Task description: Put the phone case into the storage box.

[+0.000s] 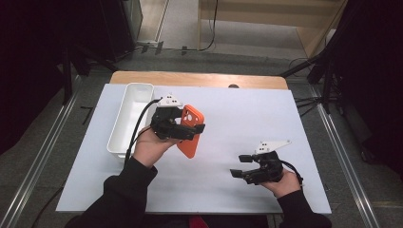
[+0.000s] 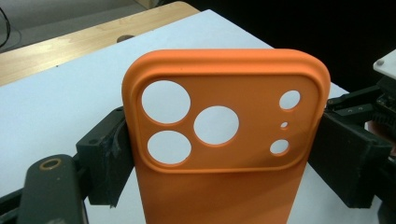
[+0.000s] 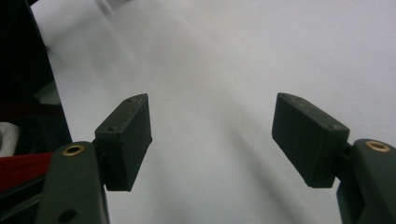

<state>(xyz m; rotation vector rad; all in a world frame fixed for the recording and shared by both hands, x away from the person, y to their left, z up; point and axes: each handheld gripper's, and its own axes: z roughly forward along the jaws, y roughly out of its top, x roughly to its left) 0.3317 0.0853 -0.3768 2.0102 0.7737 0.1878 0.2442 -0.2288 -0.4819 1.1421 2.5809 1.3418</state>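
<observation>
While my left tongs (image 1: 190,127) pinch the orange phone case (image 1: 190,132) by its two long sides and hold it up over the tabletop (image 1: 237,118), just beside the white bin (image 1: 130,116), I should keep that squeeze soft and steady so the bendy case does not slip. My right tongs (image 1: 240,166) are spread wide, hold nothing, and hang low over the bare tabletop.

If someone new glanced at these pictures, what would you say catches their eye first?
The bright orange phone case, gripped by its side edges in the left gripper above the middle of the white mat, stands out at once. Next comes the long white tray at the mat's left edge. The right gripper waits open and empty at the mat's near right.
</observation>
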